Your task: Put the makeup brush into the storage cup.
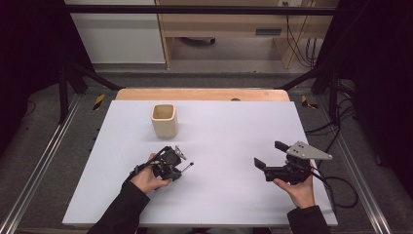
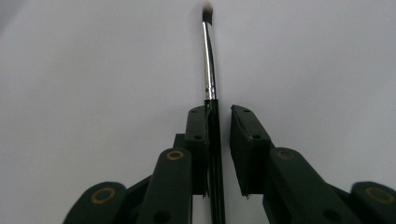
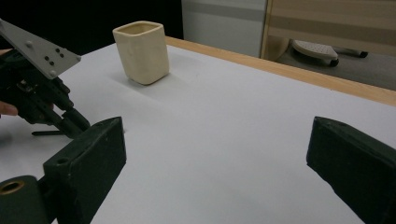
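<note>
Oddly, left claw (image 2: pixel 218 119) straddles a brush (image 2: pixel 209 65) — grip unclear, handle cut off — right claw (image 3: pixel 215 158) wide

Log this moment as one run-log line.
left gripper: around thin black-handled, silver-ferruled brush, gap at one jaw | right gripper: open, empty | cream square ceramic cup: upright on white board

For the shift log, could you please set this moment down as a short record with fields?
surface: white table top
cup: cream square-sided cup, upright, far left part of the table, nothing touching it
brush: thin black-handled brush with a silver ferrule, lying between the left jaws against one pad, a gap at the other
left gripper: low over the table, jaws not fully closed
right gripper: jaws wide apart, holding nothing, apart from the cup
</note>
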Action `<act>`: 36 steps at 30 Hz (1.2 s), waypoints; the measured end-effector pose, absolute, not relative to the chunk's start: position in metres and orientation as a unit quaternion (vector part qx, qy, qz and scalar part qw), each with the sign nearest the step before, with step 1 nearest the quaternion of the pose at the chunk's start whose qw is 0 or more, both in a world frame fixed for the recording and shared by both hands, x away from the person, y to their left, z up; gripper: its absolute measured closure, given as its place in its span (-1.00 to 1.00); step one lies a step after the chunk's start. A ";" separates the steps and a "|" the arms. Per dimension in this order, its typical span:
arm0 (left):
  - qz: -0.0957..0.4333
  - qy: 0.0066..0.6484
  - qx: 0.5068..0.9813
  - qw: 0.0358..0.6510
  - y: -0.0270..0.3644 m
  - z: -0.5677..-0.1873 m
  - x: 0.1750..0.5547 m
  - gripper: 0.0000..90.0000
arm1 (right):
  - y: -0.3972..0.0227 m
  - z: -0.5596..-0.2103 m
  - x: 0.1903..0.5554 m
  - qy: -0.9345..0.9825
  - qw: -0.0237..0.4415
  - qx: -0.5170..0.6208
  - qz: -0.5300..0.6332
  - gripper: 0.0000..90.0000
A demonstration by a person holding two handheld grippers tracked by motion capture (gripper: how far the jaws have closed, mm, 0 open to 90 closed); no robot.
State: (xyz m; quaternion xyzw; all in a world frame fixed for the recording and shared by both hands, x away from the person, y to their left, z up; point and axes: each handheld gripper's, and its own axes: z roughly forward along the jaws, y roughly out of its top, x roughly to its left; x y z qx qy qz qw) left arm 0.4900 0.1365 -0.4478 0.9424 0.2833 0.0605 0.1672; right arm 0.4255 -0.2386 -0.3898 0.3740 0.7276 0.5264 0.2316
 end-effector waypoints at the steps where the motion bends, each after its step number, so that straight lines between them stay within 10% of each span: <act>1: 0.059 0.284 0.942 0.166 0.136 -0.448 0.490 0.75 | -0.239 -0.390 0.426 0.727 0.232 0.375 0.526 -0.89; 36: 0.092 0.283 0.933 0.205 0.143 -0.429 0.482 0.86 | -0.239 -0.389 0.425 0.725 0.230 0.376 0.529 -0.89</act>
